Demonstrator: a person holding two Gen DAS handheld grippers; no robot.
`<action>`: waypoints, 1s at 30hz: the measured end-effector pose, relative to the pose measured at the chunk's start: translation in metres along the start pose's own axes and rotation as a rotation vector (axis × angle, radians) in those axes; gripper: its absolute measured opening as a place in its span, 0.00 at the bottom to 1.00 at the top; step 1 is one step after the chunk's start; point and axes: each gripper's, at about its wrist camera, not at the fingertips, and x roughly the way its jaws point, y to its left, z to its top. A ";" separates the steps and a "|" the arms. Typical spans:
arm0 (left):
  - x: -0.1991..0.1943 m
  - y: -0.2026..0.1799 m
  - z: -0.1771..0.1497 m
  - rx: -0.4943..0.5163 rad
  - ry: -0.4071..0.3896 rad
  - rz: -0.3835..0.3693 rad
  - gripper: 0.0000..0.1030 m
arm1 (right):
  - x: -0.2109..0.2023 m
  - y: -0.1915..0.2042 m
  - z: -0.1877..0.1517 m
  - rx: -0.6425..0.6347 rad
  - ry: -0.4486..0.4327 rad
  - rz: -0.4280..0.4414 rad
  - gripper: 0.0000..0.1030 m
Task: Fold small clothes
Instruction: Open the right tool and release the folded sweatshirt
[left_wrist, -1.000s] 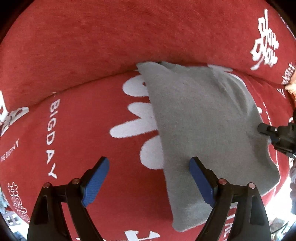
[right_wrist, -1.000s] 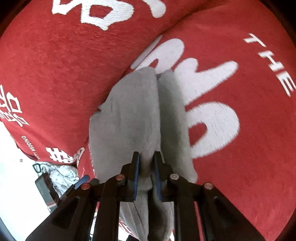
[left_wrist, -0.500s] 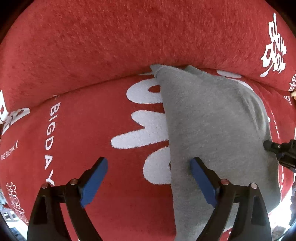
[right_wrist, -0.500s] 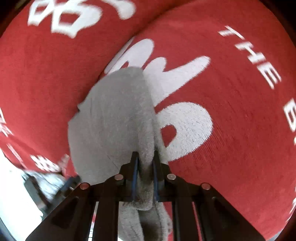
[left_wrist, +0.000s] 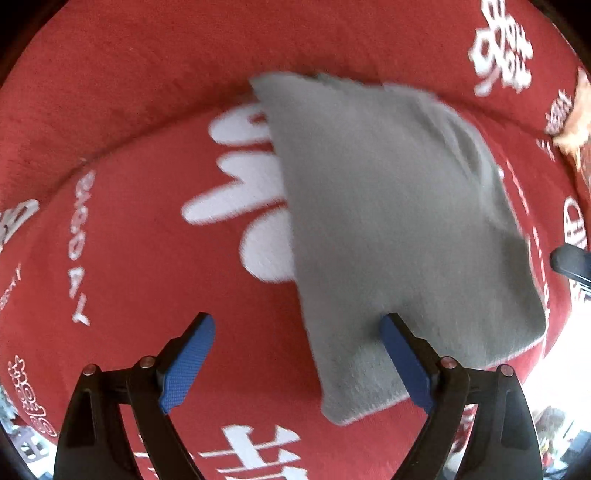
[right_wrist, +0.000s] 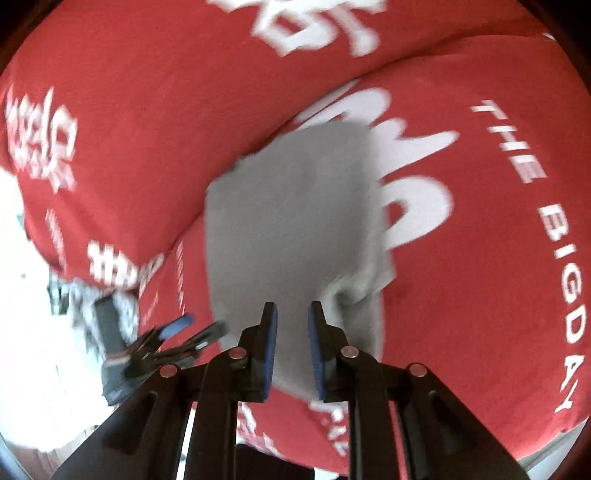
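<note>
A folded grey cloth (left_wrist: 391, 221) lies flat on the red sofa seat (left_wrist: 147, 258), its far corner against the backrest. My left gripper (left_wrist: 295, 325) is wide open and empty, its right finger over the cloth's near edge. In the right wrist view the same cloth (right_wrist: 291, 221) lies ahead of my right gripper (right_wrist: 291, 314), whose jaws stand slightly apart with nothing between them, just above the cloth's near edge. The left gripper's fingers (right_wrist: 177, 325) show at the lower left of that view.
The red sofa backrest (left_wrist: 221, 55) with white characters rises behind the cloth. White lettering covers the seat. A bright floor area (right_wrist: 29, 350) with a crumpled light item lies beyond the seat's edge. Something orange (left_wrist: 576, 125) sits at the far right.
My right gripper has let go of the grey cloth and its jaws have parted; the cloth's lifted edge has dropped flat. The left gripper stayed open and shifted slightly.
</note>
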 end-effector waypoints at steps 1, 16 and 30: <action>0.005 -0.003 -0.004 0.009 0.007 0.012 0.89 | 0.009 0.011 -0.007 -0.041 0.029 -0.014 0.19; 0.021 0.006 -0.027 -0.009 0.032 -0.028 0.90 | 0.037 -0.036 -0.048 0.001 0.096 -0.319 0.14; -0.017 0.010 -0.036 0.025 0.000 0.002 0.90 | -0.001 -0.023 -0.084 0.135 -0.029 -0.313 0.14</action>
